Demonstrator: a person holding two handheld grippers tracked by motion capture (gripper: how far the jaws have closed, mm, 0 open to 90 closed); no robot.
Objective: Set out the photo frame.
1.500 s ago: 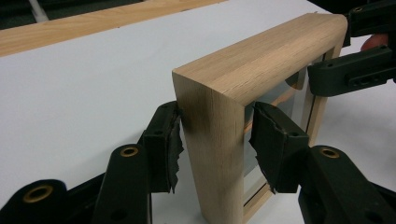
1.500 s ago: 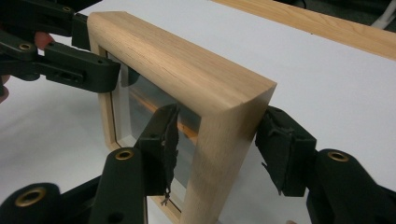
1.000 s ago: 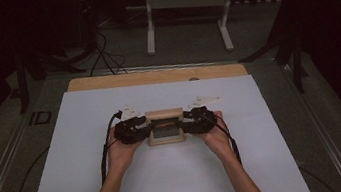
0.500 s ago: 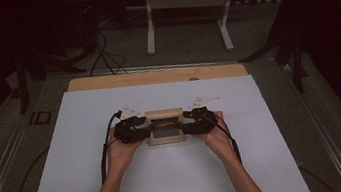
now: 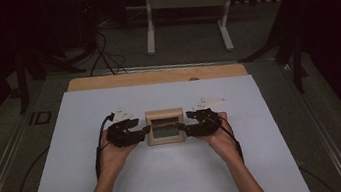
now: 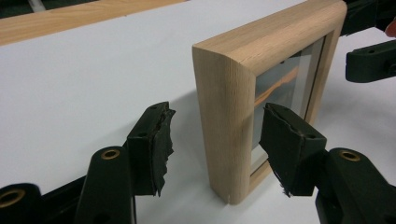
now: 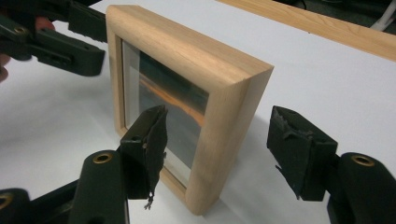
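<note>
Paper-white sheet (image 5: 171, 187) covered most of the table, a strip of pale wooden board (image 5: 155, 76) showing along its far edge. Near the sheet's middle stood a small light-wood picture frame with a glazed front (image 5: 165, 126) — upright on its lower edge, facing the person. The left gripper (image 5: 142, 132) straddled the frame's left side and the right gripper (image 5: 189, 125) its right; both had just been opening, and each pair of black pads (image 6: 152, 144) stood clear of the wood — parted, pressing nothing.
</note>
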